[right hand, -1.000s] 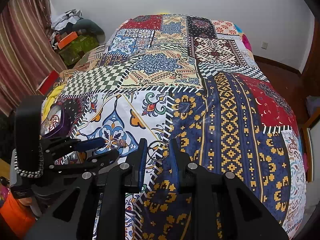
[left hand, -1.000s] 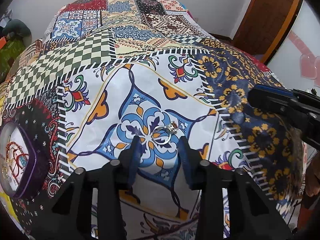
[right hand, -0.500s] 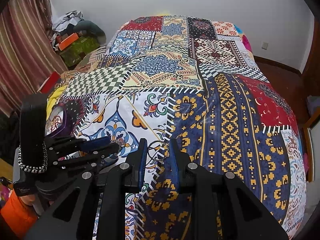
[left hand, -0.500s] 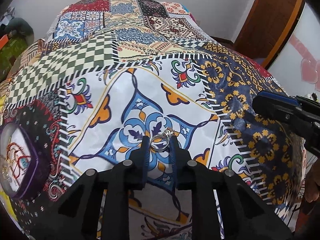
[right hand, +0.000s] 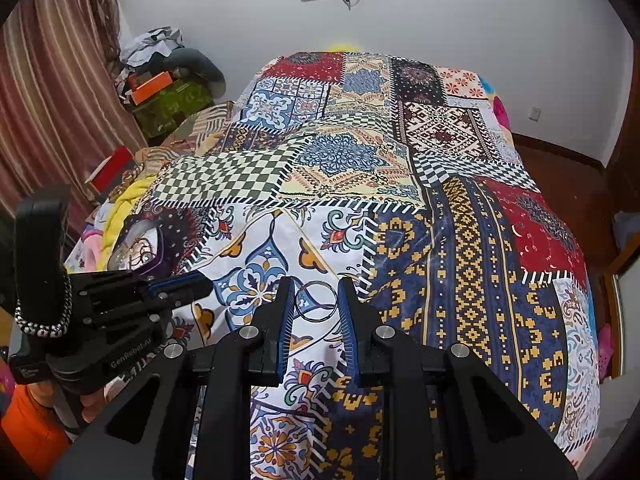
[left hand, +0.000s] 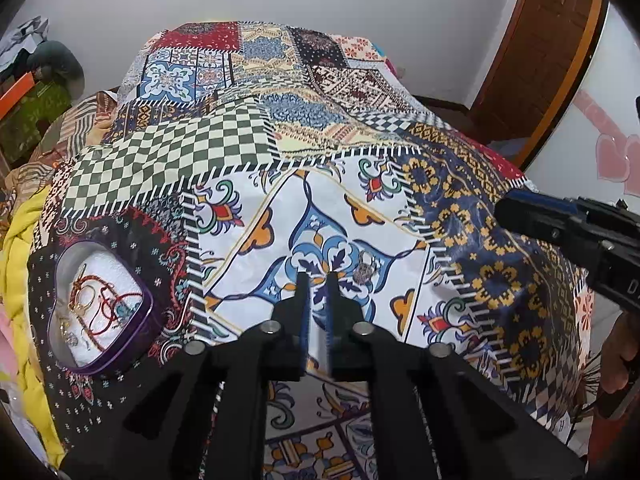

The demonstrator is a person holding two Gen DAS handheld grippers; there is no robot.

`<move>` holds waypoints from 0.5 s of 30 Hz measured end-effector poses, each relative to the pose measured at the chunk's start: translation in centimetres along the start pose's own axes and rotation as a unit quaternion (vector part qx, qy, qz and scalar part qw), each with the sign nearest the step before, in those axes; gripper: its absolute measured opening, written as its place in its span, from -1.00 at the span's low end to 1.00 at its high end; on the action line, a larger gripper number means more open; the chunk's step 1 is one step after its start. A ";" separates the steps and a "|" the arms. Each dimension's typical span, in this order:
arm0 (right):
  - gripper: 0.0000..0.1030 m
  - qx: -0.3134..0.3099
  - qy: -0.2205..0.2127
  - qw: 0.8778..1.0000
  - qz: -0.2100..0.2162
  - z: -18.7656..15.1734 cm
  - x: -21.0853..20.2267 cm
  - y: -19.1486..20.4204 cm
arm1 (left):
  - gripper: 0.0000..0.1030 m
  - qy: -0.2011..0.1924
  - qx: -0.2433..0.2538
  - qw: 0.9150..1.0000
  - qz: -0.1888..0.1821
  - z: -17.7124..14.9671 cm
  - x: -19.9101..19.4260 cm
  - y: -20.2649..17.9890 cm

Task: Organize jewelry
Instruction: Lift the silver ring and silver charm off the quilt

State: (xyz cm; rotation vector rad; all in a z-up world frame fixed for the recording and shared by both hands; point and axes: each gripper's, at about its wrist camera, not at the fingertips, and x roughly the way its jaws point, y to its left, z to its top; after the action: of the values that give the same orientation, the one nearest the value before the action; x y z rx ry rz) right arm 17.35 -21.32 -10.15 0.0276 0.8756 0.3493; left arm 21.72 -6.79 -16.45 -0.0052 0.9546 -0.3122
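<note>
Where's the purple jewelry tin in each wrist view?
Left wrist: purple jewelry tin sits at lower left, open side up.
Right wrist: it sits at the middle left, partly hidden.
Shared landmark: green-and-white checkered patch, just beyond the tin.

The bedspread (right hand: 472, 264) was soft printed cloth. The ring (right hand: 316, 302) was shiny metal. The tin (left hand: 102, 308) looked smooth and glossy.
</note>
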 end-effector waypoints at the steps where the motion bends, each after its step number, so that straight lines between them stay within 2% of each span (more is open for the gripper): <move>1: -0.61 0.001 -0.001 1.000 0.000 0.0 0.0 0.0 | -0.45 0.003 0.002 1.000 0.001 -0.1 0.1 -0.1; 3: -0.61 0.004 -0.001 1.000 0.001 -0.1 0.0 -0.1 | -0.06 0.005 0.004 1.000 0.005 -0.3 0.4 -0.4; 4: -0.61 0.006 -0.001 1.000 0.001 -0.1 0.0 -0.2 | -0.02 0.006 0.005 1.000 0.006 -0.3 0.7 -0.6; 12: -0.61 0.022 0.001 1.000 -0.003 -0.3 0.1 -2.0 | -0.02 0.034 0.020 0.999 -0.012 -0.1 4.1 -2.7; 14: -0.61 0.026 0.004 1.000 -0.004 -0.5 0.4 -2.5 | -0.08 0.041 0.023 0.999 -0.013 -0.1 5.1 -3.0; 15: -0.61 0.028 0.005 1.000 -0.004 -0.5 0.5 -2.7 | -0.18 0.047 0.023 0.999 -0.013 0.0 5.8 -3.1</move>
State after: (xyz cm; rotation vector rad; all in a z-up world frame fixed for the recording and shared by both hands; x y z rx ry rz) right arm 18.04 -23.78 -11.34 0.0747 0.8958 0.3175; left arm 23.98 -11.24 -20.65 0.0384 1.0420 -0.3613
